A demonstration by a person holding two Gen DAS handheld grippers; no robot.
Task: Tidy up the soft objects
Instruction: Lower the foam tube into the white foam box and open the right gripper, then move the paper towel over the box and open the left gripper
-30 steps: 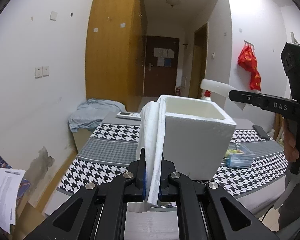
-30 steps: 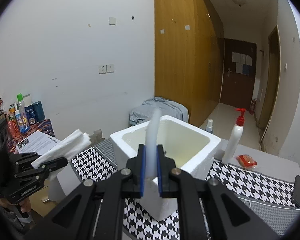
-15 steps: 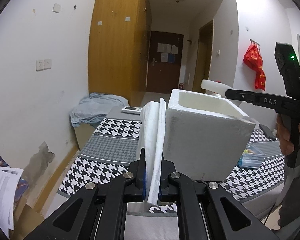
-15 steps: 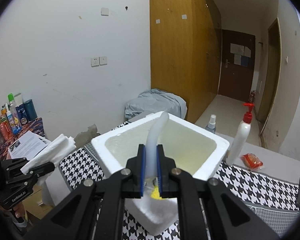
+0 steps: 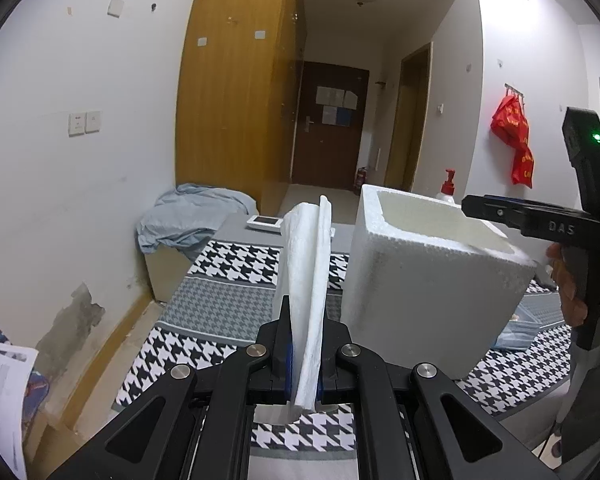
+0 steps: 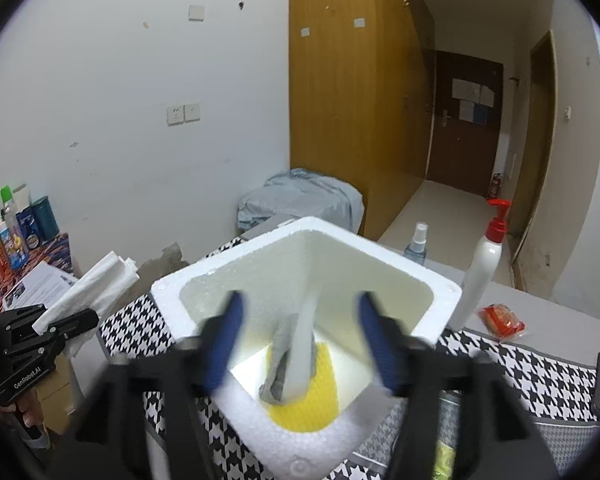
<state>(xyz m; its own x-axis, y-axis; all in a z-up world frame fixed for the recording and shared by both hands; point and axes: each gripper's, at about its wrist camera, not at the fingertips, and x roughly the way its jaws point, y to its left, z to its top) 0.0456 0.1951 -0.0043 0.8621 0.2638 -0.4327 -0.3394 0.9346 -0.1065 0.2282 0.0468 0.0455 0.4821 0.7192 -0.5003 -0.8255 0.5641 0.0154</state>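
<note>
A white foam box [image 6: 380, 256] stands on the houndstooth table cloth [image 5: 240, 260]; it also shows in the left wrist view [image 5: 424, 296]. My right gripper [image 6: 300, 344] is open above the box, its blue pads [image 6: 224, 344] spread wide. A white soft strip [image 6: 306, 344] stands loose inside the box, over a grey cloth [image 6: 278, 364] and a yellow sponge [image 6: 312, 404]. My left gripper [image 5: 304, 356] is shut on a folded white towel [image 5: 308, 276], left of the box. It shows in the right wrist view [image 6: 66, 326] holding the towel [image 6: 96, 284].
A white pump bottle [image 6: 482, 276] and a small spray bottle [image 6: 416, 244] stand behind the box. A red packet [image 6: 500, 320] lies at the right. A blue-grey cloth heap [image 5: 188, 216], a white remote [image 5: 266, 222] and a clear packet [image 5: 516, 328] are around the table. Bottles [image 6: 16, 224] crowd a shelf at the left.
My right gripper opened over the box and let go of the white strip, which now stands inside it. The left gripper kept its hold on the towel beside the box.
</note>
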